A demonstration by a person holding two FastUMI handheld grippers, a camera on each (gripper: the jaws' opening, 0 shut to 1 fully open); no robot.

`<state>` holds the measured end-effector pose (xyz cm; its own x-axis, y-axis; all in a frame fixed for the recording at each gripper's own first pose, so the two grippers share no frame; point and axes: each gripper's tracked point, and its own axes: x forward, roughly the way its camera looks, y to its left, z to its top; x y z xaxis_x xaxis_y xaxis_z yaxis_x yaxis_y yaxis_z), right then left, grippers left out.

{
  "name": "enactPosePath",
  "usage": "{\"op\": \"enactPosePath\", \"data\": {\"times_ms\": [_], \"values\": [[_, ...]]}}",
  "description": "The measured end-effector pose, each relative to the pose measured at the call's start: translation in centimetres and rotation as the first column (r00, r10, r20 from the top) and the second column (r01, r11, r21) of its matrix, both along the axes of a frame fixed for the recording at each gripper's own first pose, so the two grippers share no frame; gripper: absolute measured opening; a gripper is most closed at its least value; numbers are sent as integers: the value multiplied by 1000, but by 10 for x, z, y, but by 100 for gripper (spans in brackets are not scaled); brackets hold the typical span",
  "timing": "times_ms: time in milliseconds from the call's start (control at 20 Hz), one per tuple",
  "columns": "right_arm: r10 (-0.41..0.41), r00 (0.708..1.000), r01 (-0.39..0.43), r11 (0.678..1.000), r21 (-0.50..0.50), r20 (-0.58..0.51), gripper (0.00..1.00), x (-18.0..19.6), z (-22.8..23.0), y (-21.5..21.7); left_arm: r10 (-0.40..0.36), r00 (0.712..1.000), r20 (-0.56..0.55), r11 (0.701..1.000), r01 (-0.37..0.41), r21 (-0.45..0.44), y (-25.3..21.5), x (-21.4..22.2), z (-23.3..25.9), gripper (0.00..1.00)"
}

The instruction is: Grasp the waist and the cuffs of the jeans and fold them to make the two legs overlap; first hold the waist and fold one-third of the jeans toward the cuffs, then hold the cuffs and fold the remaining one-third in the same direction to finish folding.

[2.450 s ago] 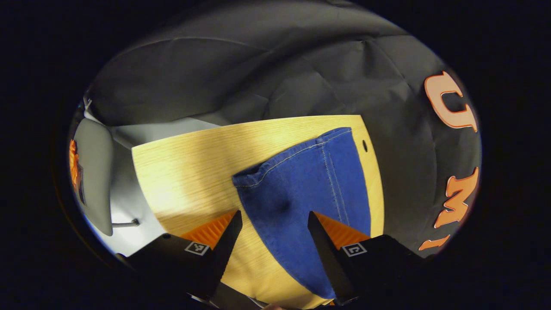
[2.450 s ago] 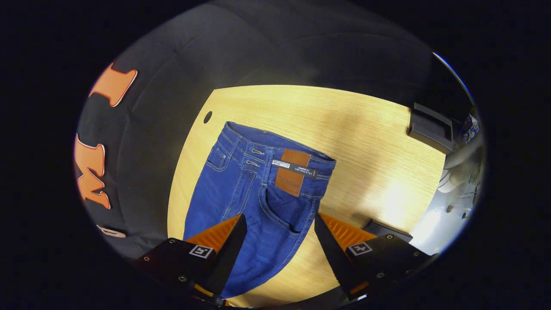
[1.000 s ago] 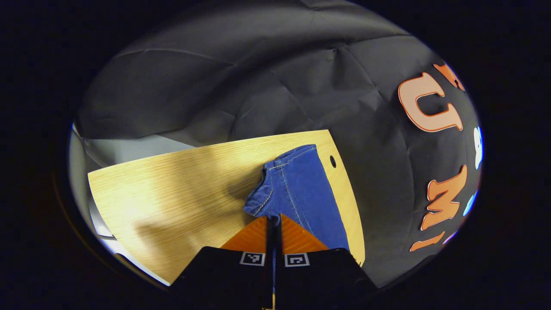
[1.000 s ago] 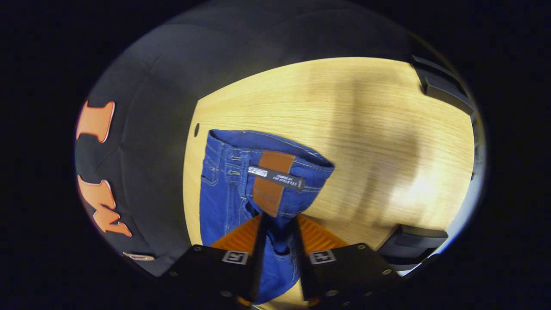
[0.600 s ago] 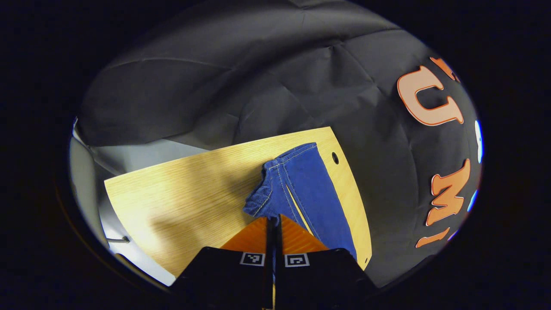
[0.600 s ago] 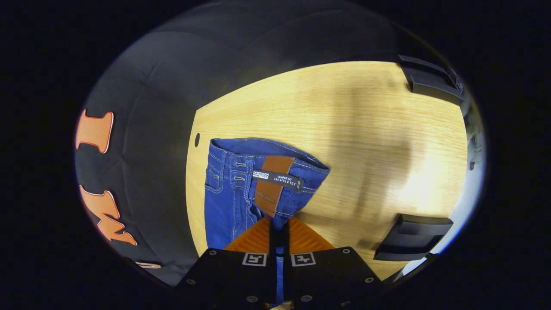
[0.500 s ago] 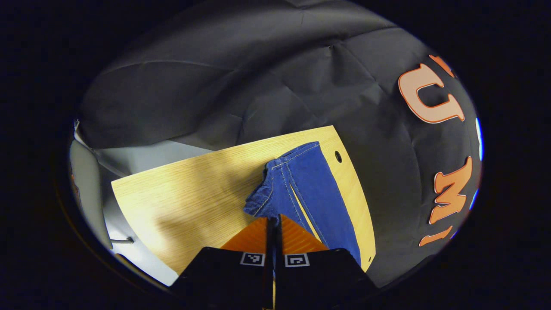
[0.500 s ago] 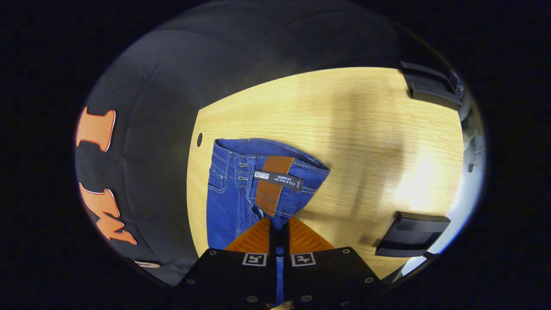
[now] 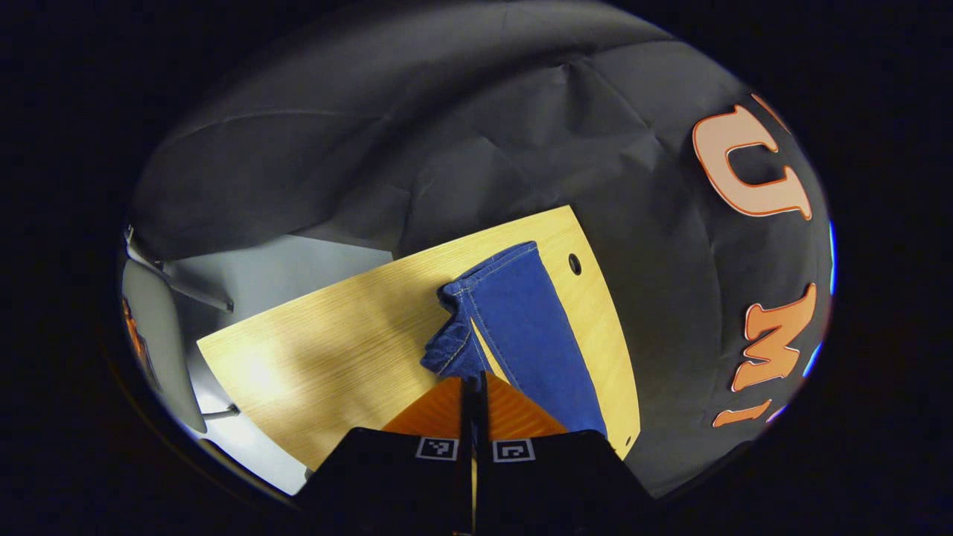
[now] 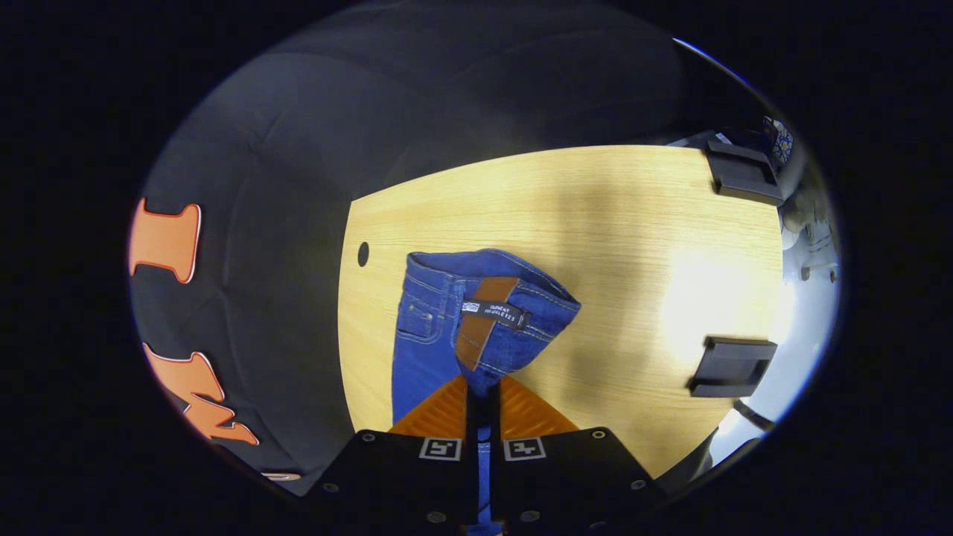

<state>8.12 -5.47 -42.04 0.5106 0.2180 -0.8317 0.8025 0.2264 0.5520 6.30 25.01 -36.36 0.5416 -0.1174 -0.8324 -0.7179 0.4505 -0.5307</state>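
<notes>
**Jeans pinched at both ends, one gripper each**

- Left gripper (image 9: 473, 381): fingers pressed together on the cuff end of the jeans (image 9: 521, 320); points down toward the wooden table (image 9: 313, 357), denim gathered and raised at the tips.
- Right gripper (image 10: 484, 387): fingers clamped on the waist (image 10: 491, 313) beside the brown patch (image 10: 482, 321); angled down over the table.
- Jeans: lie along the table's edge by the black cloth wall (image 10: 283, 223), near a small hole (image 10: 362, 254).
- Black blocks (image 10: 731, 366): at the table's far side, well apart from the denim.
</notes>
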Motion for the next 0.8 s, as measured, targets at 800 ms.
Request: {"op": "enactPosePath", "data": {"times_ms": [800], "values": [[65, 997, -63, 997, 43, -37, 6, 112, -1, 31, -98, 978, -184, 993, 108, 44, 3, 88, -28, 2]]}}
